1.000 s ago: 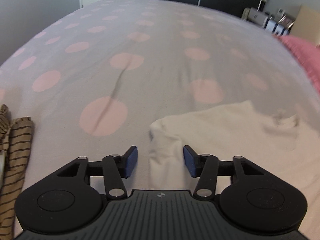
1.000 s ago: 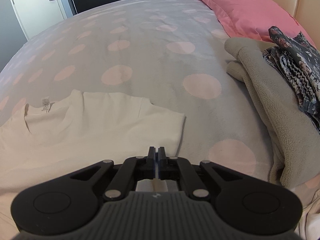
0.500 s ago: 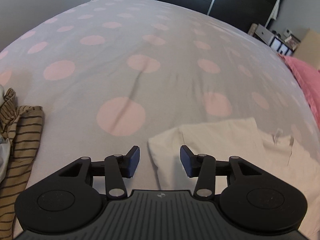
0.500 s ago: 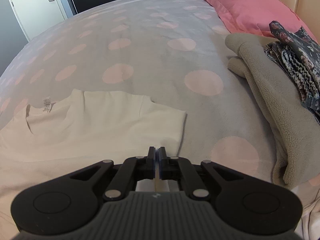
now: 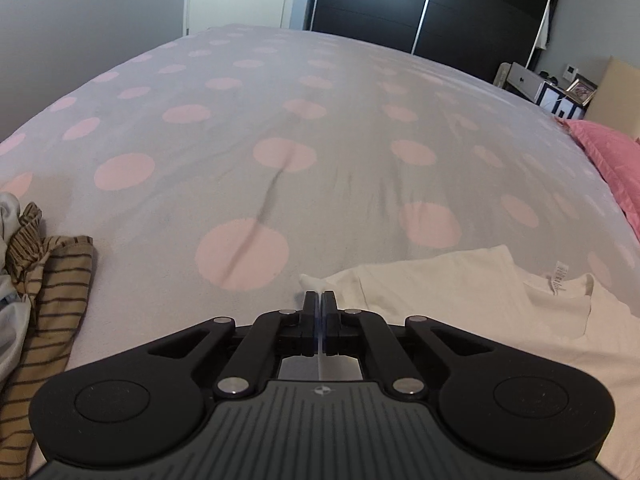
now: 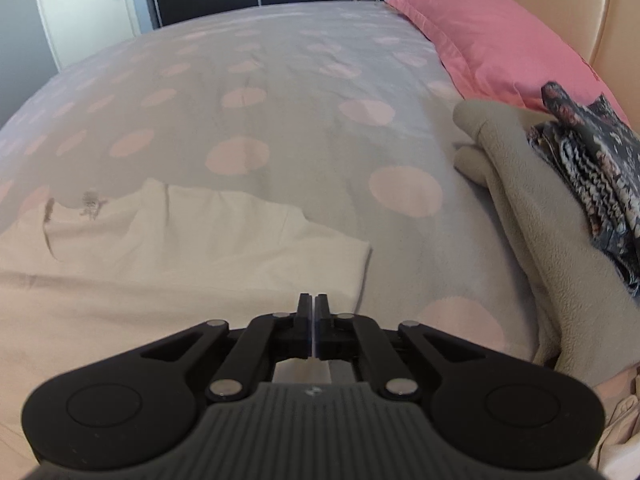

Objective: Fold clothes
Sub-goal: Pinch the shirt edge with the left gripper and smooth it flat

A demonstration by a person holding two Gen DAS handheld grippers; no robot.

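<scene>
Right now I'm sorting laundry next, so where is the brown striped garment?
In the left wrist view the brown striped garment lies crumpled at the left edge of the polka-dot bedspread, left of the left gripper and apart from the white T-shirt.

In the right wrist view the right gripper points down at a white T-shirt spread flat on a bed with a grey cover dotted in pale pink; its black fingers are closed together on the fabric near the sleeve edge. To the right, a beige fleece garment lies on the bed with a dark floral garment piled on top. A pink pillow sits behind them, and a white door stands beyond the bed.
</scene>
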